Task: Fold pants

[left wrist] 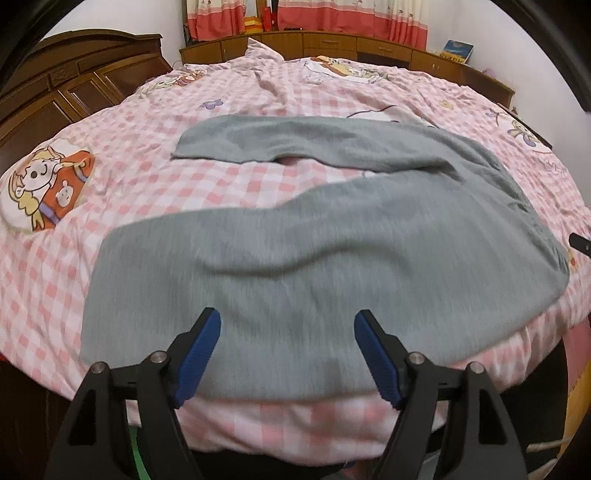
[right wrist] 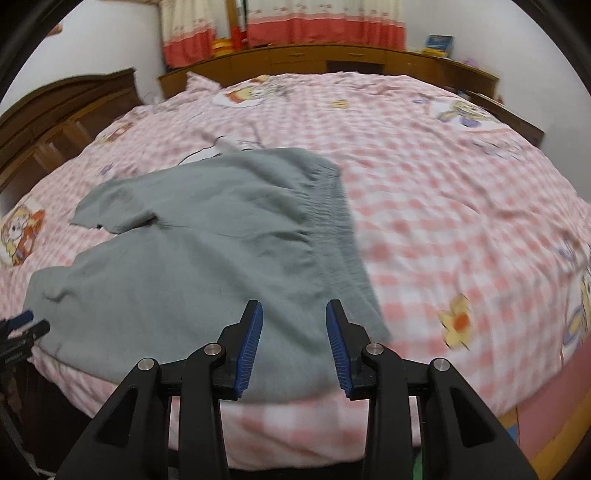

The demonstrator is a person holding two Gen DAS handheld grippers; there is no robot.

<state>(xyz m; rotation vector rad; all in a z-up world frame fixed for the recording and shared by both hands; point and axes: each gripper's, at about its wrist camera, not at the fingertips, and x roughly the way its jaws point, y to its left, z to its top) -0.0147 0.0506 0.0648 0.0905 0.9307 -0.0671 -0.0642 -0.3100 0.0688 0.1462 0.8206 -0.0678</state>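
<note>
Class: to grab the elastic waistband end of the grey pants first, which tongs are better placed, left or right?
Right. The right tongs hang open beside the ribbed waistband; the left tongs face the leg end.

Home bedroom, checked bedspread, wooden wardrobe, curtains

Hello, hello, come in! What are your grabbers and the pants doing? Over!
Left gripper open, right gripper open, both empty. Grey pants spread on bed, legs apart, unfolded. Nothing in the way.
</note>
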